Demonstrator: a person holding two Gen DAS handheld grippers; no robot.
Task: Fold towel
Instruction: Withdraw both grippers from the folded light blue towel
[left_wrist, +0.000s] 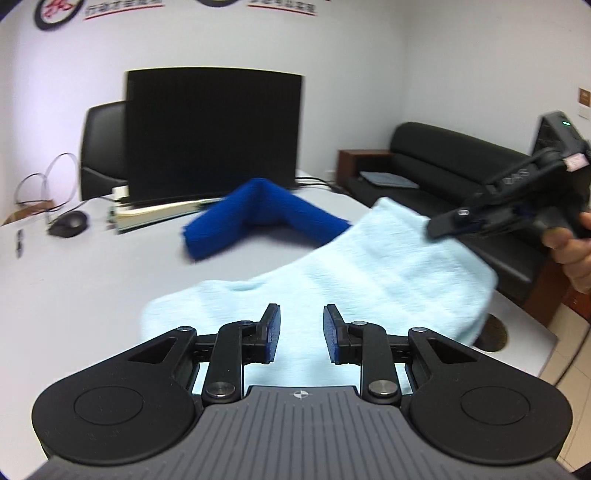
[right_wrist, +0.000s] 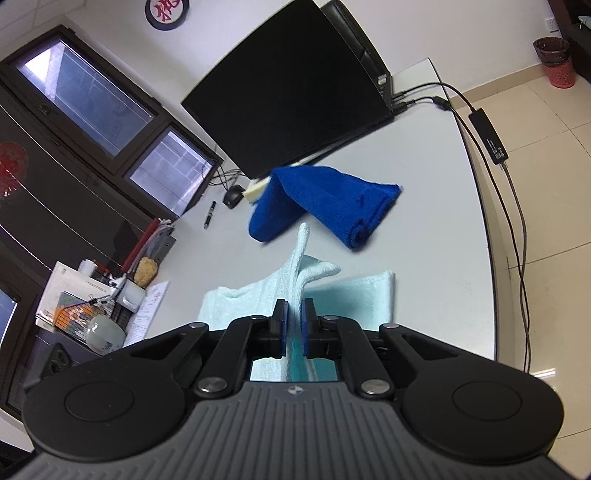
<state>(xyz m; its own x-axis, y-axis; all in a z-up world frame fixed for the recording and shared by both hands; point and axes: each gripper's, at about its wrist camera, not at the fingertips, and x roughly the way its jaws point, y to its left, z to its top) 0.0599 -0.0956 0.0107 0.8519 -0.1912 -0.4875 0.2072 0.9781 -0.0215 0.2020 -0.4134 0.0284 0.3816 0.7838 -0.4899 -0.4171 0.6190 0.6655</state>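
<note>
The fold is under way, not finished. The right gripper (right_wrist: 294, 325) is clamped on an edge of the pale towel (left_wrist: 369, 266), lifting it off the table (left_wrist: 92, 280). The left gripper (left_wrist: 301, 332) hangs just above the towel's near part, jaws apart and empty. The towel seems doubled already (blur hides its layers); squaring remains.

The pale blue towel (left_wrist: 354, 266) is lying partly on the white table (left_wrist: 92, 295), soft and ribbed, folded over on itself in layers. One edge is standing lifted off the surface, rising in a thin upright ridge (right_wrist: 297, 280) with its tip pointing up, while the lower layers are spreading flat beneath. Its far corner is hanging raised near the table's edge. The towel is resting just beside a dark blue cloth (right_wrist: 325, 203).
</note>
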